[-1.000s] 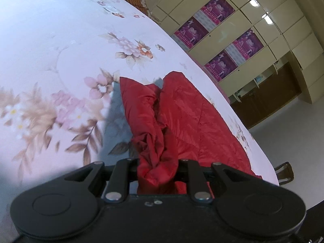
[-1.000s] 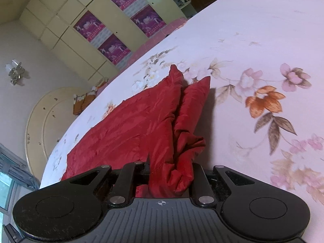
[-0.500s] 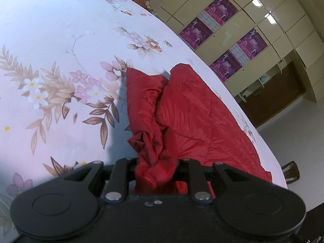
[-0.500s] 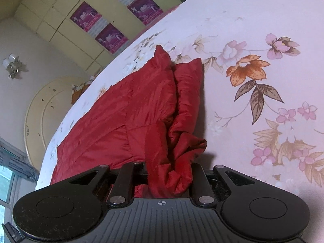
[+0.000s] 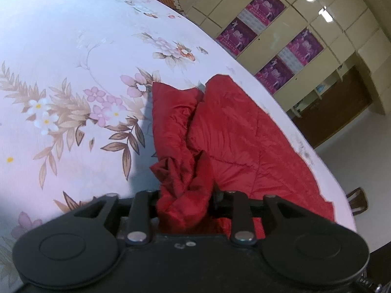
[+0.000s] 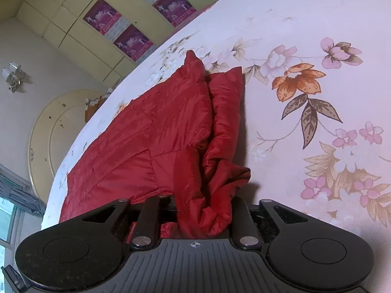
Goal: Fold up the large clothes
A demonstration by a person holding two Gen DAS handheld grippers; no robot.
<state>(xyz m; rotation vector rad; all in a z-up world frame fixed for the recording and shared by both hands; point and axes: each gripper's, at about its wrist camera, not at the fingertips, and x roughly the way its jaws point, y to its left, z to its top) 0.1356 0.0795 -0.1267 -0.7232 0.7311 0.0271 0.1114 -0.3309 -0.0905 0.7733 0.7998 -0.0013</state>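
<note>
A large red quilted garment lies on a bed with a pale floral sheet. My left gripper is shut on a bunched red corner of it, close to the camera. In the right wrist view the same red garment stretches away over the floral sheet. My right gripper is shut on another bunched corner. Both held edges fold over, with a narrow folded strip beside the main panel. The fingertips are hidden by cloth.
Cream cupboards with purple posters stand beyond the bed, also in the right wrist view. A dark chair stands on the floor past the bed's edge. A round cream headboard and a window are at the left.
Both grippers have moved with the held corners over the sheet; more of the floral sheet and the garment's flat panel now show. Both stay shut on the cloth.
</note>
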